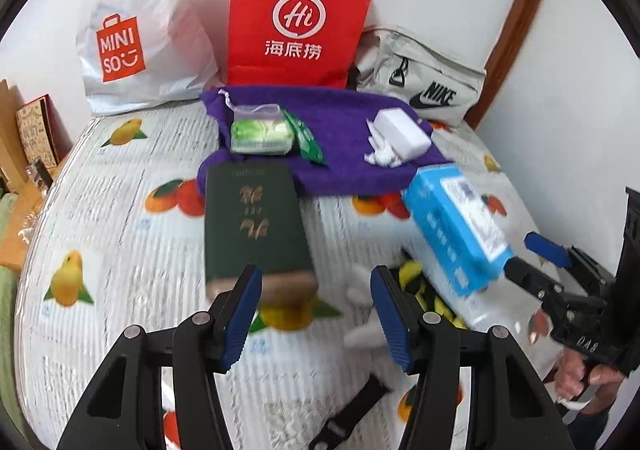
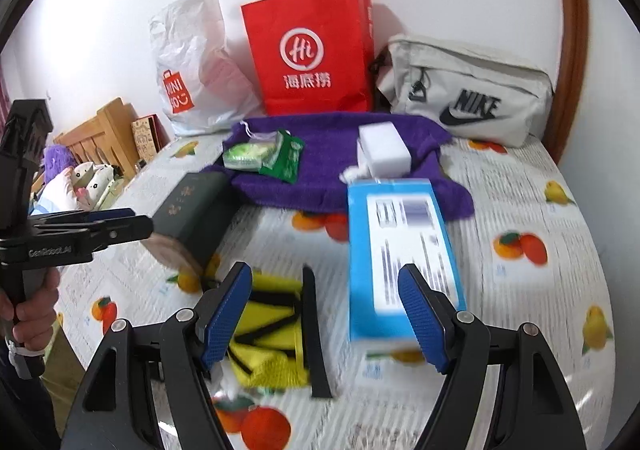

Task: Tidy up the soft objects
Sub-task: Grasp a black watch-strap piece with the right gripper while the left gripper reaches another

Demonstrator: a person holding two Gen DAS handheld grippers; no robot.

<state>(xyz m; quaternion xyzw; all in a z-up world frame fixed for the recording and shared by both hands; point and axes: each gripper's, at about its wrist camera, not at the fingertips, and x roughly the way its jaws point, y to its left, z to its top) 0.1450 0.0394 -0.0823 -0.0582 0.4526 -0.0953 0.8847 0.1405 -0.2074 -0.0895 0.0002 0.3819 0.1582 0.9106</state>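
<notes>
Lying across a fruit-print bed cover is a spread of small things, seen from two hand-held grippers. At the back, against a white wall, stand a white Miniso bag, a red paper bag and a grey Nike pouch. In front of them lies a purple towel, and on it rest a green packet at its left and a white block at its right. A dark green box lies just in front of the towel's left edge, its far end touching or overlapping the cloth. A blue carton lies to the right, its far end reaching the towel's near edge. Nearer the cameras, between box and carton, sits a yellow mesh item with black straps, touching the carton's left side in the left view. The left gripper is open wide, its blue pads apart and holding nothing, hovering near the close end of the dark green box. The right gripper is also open wide and empty, its right pad in front of the carton's near end and its left pad over the yellow item. Both views are somewhat blurred. A wooden headboard shows at far left.
</notes>
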